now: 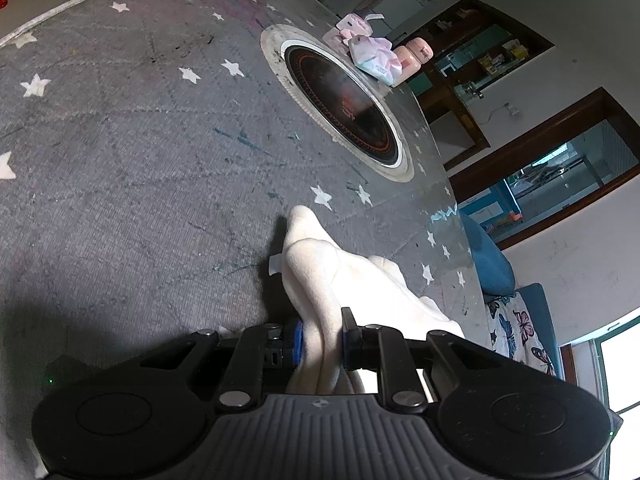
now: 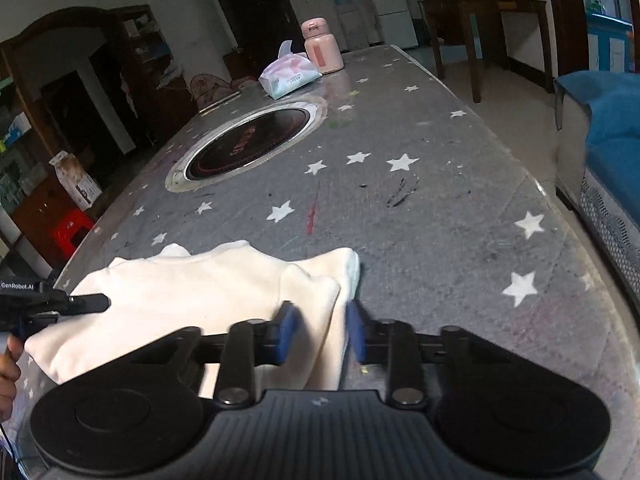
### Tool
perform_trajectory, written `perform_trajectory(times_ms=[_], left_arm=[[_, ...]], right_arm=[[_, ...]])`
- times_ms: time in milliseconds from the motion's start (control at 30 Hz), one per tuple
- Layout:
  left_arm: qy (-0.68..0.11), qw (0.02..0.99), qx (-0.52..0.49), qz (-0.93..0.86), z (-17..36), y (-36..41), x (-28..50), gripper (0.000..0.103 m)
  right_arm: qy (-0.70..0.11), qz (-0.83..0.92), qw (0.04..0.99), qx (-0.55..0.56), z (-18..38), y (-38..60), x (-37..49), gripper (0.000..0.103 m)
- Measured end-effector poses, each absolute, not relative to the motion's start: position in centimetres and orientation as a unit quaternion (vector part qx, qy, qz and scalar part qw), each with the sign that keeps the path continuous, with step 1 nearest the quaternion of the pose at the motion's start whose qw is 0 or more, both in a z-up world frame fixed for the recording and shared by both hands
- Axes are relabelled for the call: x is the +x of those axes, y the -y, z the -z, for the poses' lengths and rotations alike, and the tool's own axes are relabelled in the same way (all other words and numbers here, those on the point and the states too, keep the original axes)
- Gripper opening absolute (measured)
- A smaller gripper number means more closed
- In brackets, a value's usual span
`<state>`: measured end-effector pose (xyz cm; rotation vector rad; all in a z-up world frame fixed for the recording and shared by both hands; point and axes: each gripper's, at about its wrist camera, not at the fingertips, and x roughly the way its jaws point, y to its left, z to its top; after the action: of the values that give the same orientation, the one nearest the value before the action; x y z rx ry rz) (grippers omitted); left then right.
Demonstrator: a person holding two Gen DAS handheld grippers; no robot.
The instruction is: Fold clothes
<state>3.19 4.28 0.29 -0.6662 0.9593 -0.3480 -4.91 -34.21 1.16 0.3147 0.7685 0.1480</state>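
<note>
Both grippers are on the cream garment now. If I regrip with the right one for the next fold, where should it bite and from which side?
Probably the doubled corner of the cream garment nearest the right gripper, where layers stack at. Come in low from the near table edge, jaws straddling that edge. The left gripper already pinches the opposite end.

Table (image 2: 440, 240) lies open at 12 to 2 o'clock; cooktop (image 2: 248, 144), tissue pack (image 2: 290, 74) and flask (image 2: 322, 46) stand farther at 11 to 12.

Home dining rm: star-print table (image 2: 440, 208) w/ built-in hob (image 2: 250, 146), white fridge (image 2: 390, 4) far, blue sofa (image 2: 612, 120) right.
</note>
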Motion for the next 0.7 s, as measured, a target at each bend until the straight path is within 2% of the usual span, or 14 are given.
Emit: perform_trajectory(times_ms=[133,700], left_arm=[[-0.451,0.826,-0.299,0.159,-0.9,-3.9,3.3,0.018],[-0.428,0.837,-0.256,0.225,-5.3,3.1,5.4,0.016]], right_arm=[[-0.359,-0.073,0.916,0.161,-1.5,33.7,-5.3,0.01],[-0.28,-0.051,0.951,0.118,-8.7,35.6,-5.6,0.009]])
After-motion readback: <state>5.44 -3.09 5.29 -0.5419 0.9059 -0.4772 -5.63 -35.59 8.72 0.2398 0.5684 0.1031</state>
